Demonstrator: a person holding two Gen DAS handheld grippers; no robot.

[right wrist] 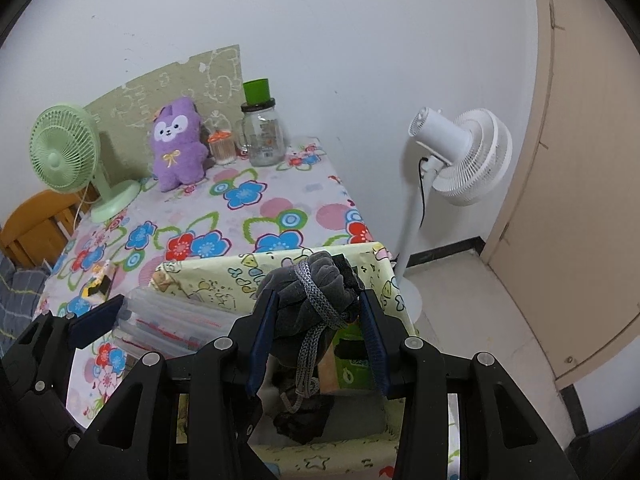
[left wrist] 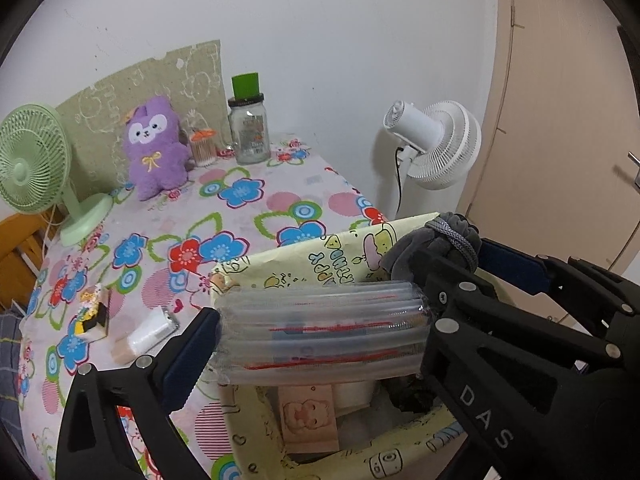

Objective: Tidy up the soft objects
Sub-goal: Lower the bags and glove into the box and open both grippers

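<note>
Right hand-held gripper (right wrist: 318, 336) clamps a grey fleece bundle (right wrist: 308, 300); left hand-held gripper (left wrist: 320, 332) stands open around ribbed clear plastic (left wrist: 320, 332).

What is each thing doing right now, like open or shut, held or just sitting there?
Left gripper: open wide around the clear roll.
Clear roll: lying sideways over the yellow box.
Right gripper: shut on the grey bundle.
Grey bundle: tied with cord, held above the box.
Yellow box: open-topped.
Glass jar: upright, lidded.
Purple plush: sitting upright.
</note>
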